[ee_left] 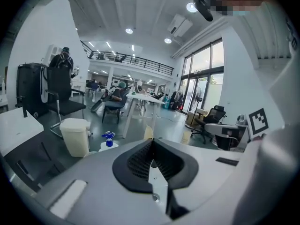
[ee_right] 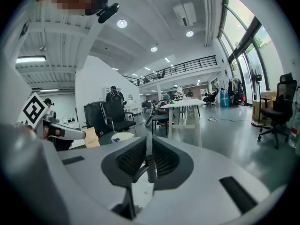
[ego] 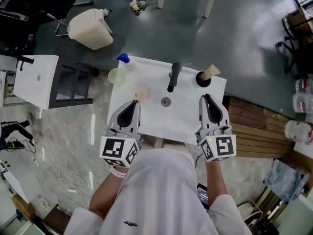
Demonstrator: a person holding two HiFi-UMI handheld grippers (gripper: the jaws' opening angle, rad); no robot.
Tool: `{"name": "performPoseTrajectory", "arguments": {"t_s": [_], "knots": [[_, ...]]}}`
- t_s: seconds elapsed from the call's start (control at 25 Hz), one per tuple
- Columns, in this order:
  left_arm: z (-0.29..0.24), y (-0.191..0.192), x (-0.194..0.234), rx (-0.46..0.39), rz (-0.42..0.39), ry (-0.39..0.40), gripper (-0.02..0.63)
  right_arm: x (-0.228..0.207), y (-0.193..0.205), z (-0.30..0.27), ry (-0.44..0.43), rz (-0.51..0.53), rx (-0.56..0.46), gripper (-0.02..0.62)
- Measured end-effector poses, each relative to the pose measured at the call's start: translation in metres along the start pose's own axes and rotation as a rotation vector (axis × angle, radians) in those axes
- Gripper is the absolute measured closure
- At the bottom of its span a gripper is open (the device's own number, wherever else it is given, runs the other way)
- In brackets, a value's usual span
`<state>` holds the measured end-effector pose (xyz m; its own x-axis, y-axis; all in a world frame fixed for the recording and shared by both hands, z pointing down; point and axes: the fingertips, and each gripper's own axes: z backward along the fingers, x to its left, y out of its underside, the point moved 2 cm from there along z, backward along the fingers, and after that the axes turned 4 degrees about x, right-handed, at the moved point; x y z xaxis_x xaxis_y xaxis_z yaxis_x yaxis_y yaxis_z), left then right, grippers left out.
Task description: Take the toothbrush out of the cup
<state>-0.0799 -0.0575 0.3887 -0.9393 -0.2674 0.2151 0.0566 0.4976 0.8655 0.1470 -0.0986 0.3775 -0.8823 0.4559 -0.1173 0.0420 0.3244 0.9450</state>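
A white washbasin top (ego: 146,121) lies below me in the head view, with a black tap (ego: 173,76) and a drain (ego: 166,101). At its far right corner stands a dark cup (ego: 202,80) with a beige piece (ego: 212,71) sticking out; it is too small to tell whether that is the toothbrush. A pale green cup (ego: 117,76) sits at the far left corner. My left gripper (ego: 133,104) is over the basin's left side, shut and empty. My right gripper (ego: 206,100) is shut and empty too, just short of the dark cup. Both gripper views show the jaws (ee_left: 151,159) (ee_right: 149,161) closed together.
A blue-capped bottle (ego: 123,58) stands beside the green cup, and a small beige lump (ego: 142,95) lies on the basin ahead of my left gripper. A cream waste bin (ego: 90,29) lies tipped on the floor beyond. White cabinet (ego: 35,80) at left, wooden slats (ego: 259,126) at right.
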Motion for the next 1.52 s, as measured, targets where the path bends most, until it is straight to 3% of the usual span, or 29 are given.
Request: {"name": "performPoseTrajectory", "arguments": {"t_s": [0.24, 0.32, 0.36, 0.88, 1.16, 1.32, 1.4, 1.52], "knots": [[-0.022, 0.01, -0.007, 0.051, 0.015, 0.005, 0.6, -0.039, 0.012, -0.013, 0.032, 0.01, 0.037, 0.579], [-0.032, 0.013, -0.007, 0.06, 0.016, 0.001, 0.6, -0.05, 0.014, -0.021, 0.035, 0.016, 0.041, 0.502], [-0.036, 0.014, -0.007, 0.064, 0.019, 0.0, 0.6, -0.055, 0.016, -0.024, 0.04, 0.018, 0.043, 0.495], [-0.068, 0.022, -0.001, 0.105, 0.026, -0.04, 0.6, -0.122, 0.048, -0.063, 0.093, 0.053, 0.133, 0.449], [-0.08, 0.024, -0.001, 0.121, 0.037, -0.057, 0.6, -0.136, 0.062, -0.085, 0.07, 0.022, 0.166, 0.449], [-0.081, 0.028, 0.001, 0.124, 0.04, -0.066, 0.6, -0.136, 0.071, -0.094, 0.064, 0.056, 0.199, 0.453], [-0.081, 0.028, 0.001, 0.125, 0.038, -0.069, 0.6, -0.134, 0.071, -0.095, 0.059, 0.051, 0.192, 0.535], [-0.08, 0.027, 0.0, 0.127, 0.037, -0.071, 0.6, -0.13, 0.071, -0.093, 0.042, 0.044, 0.192, 0.56]]}}
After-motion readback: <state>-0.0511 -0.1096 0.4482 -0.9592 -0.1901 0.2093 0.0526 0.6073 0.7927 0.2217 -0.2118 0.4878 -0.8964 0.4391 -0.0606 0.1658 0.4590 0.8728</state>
